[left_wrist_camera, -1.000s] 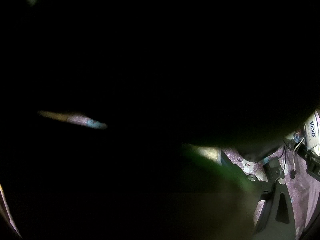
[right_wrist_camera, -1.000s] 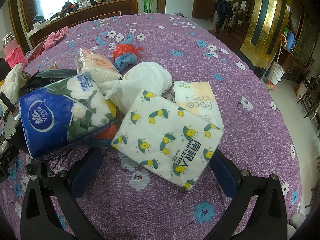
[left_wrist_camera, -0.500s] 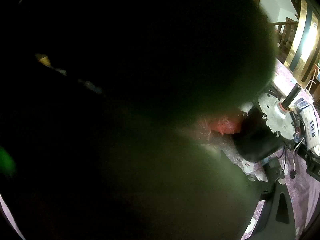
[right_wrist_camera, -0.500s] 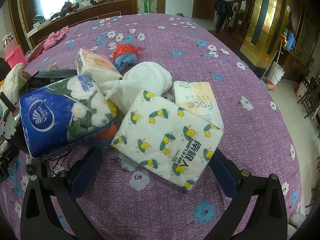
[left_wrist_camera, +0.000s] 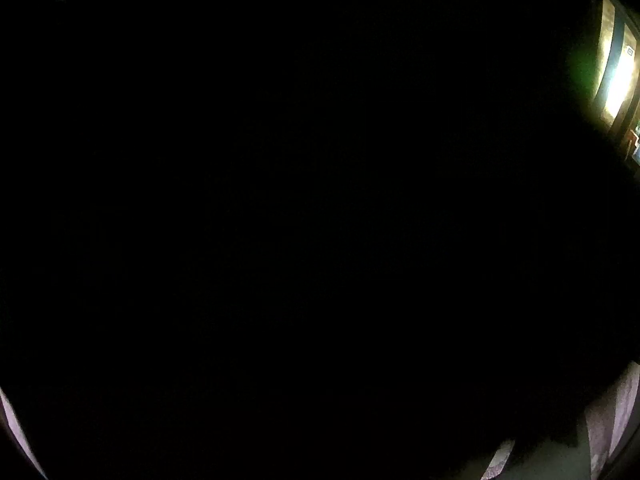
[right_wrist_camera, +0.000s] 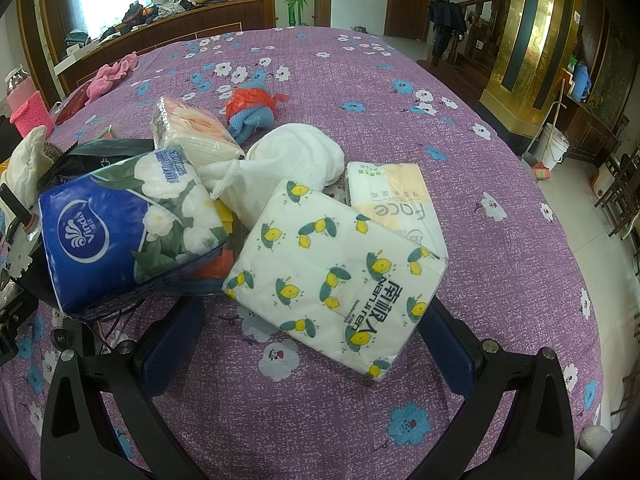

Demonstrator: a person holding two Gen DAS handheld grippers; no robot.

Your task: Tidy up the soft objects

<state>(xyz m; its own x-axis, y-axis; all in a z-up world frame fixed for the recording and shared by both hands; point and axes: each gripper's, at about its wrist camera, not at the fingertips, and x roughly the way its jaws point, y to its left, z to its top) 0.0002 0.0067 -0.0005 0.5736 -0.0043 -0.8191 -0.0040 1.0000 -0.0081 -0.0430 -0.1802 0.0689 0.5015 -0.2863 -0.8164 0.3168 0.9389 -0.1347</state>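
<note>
In the right wrist view my right gripper (right_wrist_camera: 316, 316) is open, its blue fingers on either side of a white tissue pack with lemon print (right_wrist_camera: 336, 276) lying on the purple flowered tablecloth (right_wrist_camera: 500, 184). Behind it lie a "Face" tissue pack (right_wrist_camera: 396, 196), a white towel (right_wrist_camera: 288, 168), a peach tissue pack (right_wrist_camera: 192, 132) and a red and blue soft toy (right_wrist_camera: 252, 112). A blue Vinda tissue pack (right_wrist_camera: 128, 224) rests in a dark basket (right_wrist_camera: 160, 288) at left. The left wrist view is almost wholly black, covered by something close; the left gripper is hidden.
A black bag (right_wrist_camera: 100, 152) and a white cloth (right_wrist_camera: 24, 164) lie at the far left. A pink cloth (right_wrist_camera: 112, 76) lies at the table's back left, with a pink knitted item (right_wrist_camera: 30, 112) near it. The table's right edge drops to a tiled floor with a white bucket (right_wrist_camera: 554, 150).
The left wrist view has gone from partly uncovered, showing a red object and gear at right, to almost fully black. The right wrist view is unchanged.
</note>
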